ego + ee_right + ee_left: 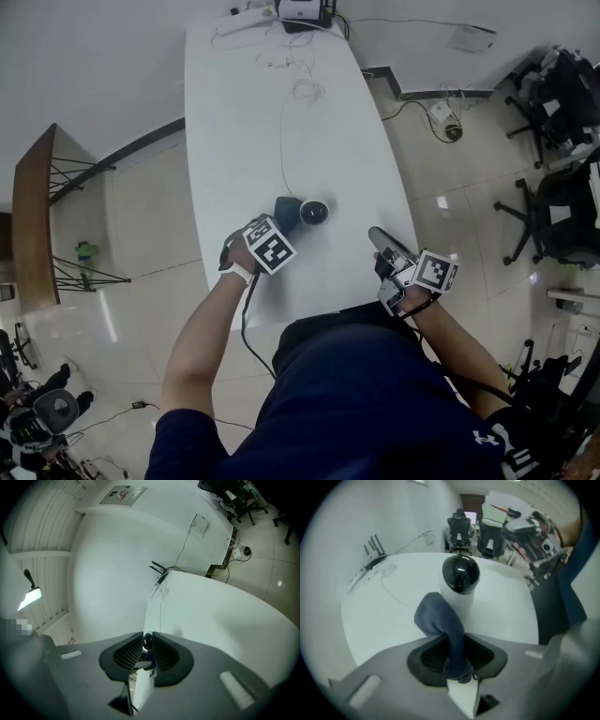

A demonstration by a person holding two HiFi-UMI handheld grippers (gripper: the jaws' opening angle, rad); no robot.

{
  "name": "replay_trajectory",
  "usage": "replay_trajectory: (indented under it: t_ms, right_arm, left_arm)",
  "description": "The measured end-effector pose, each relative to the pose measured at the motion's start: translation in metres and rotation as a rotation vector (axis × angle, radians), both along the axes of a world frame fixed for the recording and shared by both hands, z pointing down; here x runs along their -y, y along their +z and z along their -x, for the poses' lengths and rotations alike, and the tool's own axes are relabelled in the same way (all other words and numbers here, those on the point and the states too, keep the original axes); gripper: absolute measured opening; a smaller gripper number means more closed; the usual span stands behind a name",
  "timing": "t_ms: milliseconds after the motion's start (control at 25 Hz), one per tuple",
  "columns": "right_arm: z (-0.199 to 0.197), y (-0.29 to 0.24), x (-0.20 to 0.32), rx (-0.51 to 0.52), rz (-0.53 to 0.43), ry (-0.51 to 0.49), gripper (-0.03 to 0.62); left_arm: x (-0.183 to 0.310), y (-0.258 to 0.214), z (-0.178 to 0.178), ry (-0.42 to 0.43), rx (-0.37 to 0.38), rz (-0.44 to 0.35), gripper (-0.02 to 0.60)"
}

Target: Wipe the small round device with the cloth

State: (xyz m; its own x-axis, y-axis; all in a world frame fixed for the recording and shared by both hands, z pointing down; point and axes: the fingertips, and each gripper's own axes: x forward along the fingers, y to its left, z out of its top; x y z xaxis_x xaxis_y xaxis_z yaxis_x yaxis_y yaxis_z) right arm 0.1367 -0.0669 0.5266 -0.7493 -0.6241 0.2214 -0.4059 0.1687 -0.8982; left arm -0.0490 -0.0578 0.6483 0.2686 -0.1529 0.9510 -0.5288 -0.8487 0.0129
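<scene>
One step from wiping: left gripper, clamped on the cloth, hovers beside the mid-frame small round device, needing contact next.

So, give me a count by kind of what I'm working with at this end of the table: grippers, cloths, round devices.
Grippers: 2, the left gripper and the right gripper
Cloths: 1, the blue cloth, pinched in the left gripper
Round devices: 1, the small round device with a black dome
Total: 4
</scene>
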Motion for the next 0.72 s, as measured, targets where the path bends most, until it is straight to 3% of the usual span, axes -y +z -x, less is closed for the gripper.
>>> replay_trajectory:
  t_ms: [120, 200, 400, 520, 640, 720]
  right_arm:
    - [0.014, 0.003, 0.002, -0.010, 0.003, -0.046, 0.064]
    - [0.023, 0.007, 0.004, -0.018, 0.010, -0.076, 0.064]
    - [0.026, 0.014, 0.004, -0.026, 0.029, -0.098, 0.063]
    - [0.019, 0.014, 0.003, -0.015, 0.033, -0.072, 0.063]
    - [0.004, 0.014, 0.004, -0.015, 0.041, -0.024, 0.061]
    - [-0.008, 0.015, 0.005, -0.029, 0.042, 0.009, 0.060]
  left_arm:
    - [-0.024, -0.001, -0.016, -0.185, -0.125, 0.077, 0.107]
    - [-0.034, -0.002, -0.025, -0.266, -0.183, 0.107, 0.107]
    - [-0.050, -0.008, -0.066, -0.384, -0.338, 0.229, 0.107]
    - [-0.051, -0.018, -0.098, -0.427, -0.444, 0.305, 0.107]
    - [-0.038, -0.023, -0.121, -0.540, -0.580, 0.392, 0.107]
    - [-0.025, -0.023, -0.129, -0.595, -0.627, 0.408, 0.107]
